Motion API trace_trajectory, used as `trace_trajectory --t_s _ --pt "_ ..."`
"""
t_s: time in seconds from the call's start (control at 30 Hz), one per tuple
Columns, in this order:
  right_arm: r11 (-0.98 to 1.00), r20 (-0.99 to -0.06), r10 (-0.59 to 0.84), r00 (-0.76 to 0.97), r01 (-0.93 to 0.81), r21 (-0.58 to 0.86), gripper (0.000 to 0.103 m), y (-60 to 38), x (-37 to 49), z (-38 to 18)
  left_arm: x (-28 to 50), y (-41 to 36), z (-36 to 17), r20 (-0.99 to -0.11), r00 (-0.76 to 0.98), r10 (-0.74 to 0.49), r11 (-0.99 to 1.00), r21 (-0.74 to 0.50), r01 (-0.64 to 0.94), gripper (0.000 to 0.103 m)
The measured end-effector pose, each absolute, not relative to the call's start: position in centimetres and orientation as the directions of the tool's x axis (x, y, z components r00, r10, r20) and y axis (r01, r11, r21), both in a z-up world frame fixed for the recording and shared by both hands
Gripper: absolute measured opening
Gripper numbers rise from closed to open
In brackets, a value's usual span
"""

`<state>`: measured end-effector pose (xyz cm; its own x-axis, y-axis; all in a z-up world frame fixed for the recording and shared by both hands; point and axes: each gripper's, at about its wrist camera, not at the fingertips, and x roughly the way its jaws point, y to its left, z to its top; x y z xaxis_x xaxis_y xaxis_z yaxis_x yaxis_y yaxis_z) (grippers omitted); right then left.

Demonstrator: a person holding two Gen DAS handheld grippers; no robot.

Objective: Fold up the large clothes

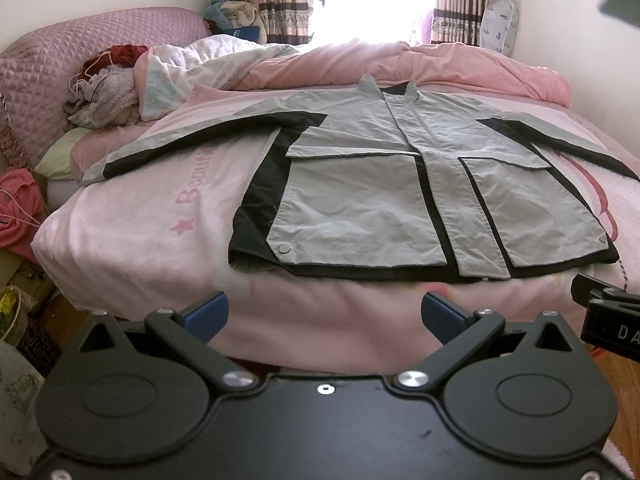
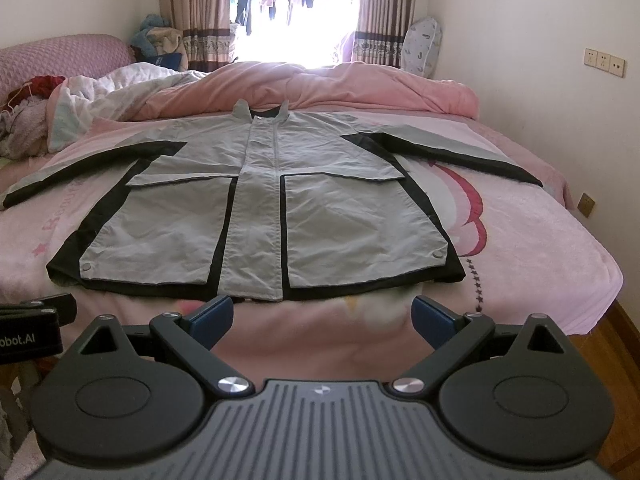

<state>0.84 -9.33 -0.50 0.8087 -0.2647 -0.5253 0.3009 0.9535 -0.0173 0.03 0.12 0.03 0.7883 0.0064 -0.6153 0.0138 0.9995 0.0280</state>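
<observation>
A grey and black jacket (image 1: 384, 184) lies flat and face up on the pink bed, sleeves spread to both sides, collar toward the window. It also shows in the right wrist view (image 2: 260, 208). My left gripper (image 1: 325, 316) is open and empty, held in front of the jacket's hem at the bed's near edge. My right gripper (image 2: 322, 318) is open and empty, also just short of the hem, in front of its middle. Neither gripper touches the jacket.
The pink sheet (image 1: 132, 232) covers the bed. A bunched pink quilt (image 2: 340, 88) lies behind the collar. A pile of clothes (image 1: 108, 92) and a quilted headboard (image 1: 60, 52) stand at the left. A wall (image 2: 540, 60) runs along the right; wooden floor (image 2: 624, 344) shows beside the bed.
</observation>
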Motion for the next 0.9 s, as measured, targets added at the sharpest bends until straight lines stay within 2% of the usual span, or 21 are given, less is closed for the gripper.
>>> trace_trajectory --t_s 0.9 --pt "0.952 -0.527 -0.268 0.807 0.305 -0.017 0.103 -9.95 0.74 -1.01 -0.13 -0.11 -0.19 -0.616 0.788 0.008 0.999 0.033 0.016 0.103"
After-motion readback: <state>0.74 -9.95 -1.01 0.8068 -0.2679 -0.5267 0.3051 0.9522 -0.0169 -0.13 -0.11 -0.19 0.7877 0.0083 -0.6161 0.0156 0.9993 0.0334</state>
